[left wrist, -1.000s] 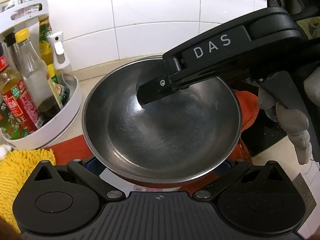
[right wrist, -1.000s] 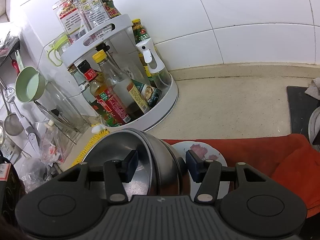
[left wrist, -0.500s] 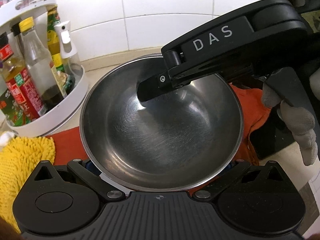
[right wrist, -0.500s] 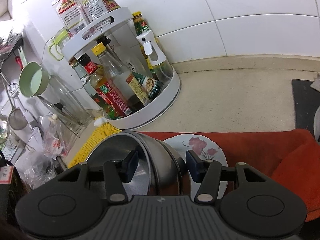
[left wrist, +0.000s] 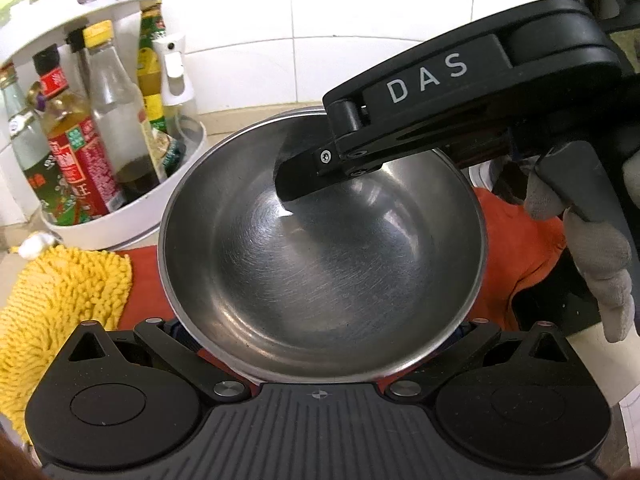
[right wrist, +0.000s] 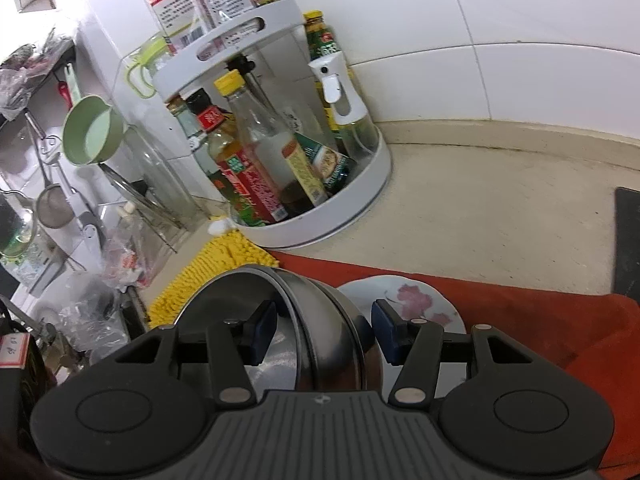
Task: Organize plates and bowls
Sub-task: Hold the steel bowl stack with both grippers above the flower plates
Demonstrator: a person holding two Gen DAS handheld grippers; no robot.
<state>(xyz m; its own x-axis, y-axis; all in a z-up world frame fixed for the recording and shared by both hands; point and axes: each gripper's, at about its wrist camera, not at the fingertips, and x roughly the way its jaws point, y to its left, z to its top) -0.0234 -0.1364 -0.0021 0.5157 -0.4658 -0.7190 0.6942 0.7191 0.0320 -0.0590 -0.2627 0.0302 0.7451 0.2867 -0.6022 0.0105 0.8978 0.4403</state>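
Our right gripper point(right wrist: 324, 334) straddles the rim of the steel bowl point(left wrist: 320, 248) at lower centre, one blue pad inside and one outside, not visibly clamped. We cannot tell the left gripper's state; the bowl hides its fingers. We judge it best to keep the bowl level and centre it over the floral plate point(right wrist: 416, 300) on the red cloth point(right wrist: 540, 320), lower right.

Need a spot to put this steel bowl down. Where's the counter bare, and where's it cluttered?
Bare beige counter lies between the white condiment rack, the wall tiles, the red cloth and a dark mat. The cloth right of the floral plate is also free. Left is crowded: yellow mat, bags, hanging utensils. The right gripper straddles the steel bowl rim.
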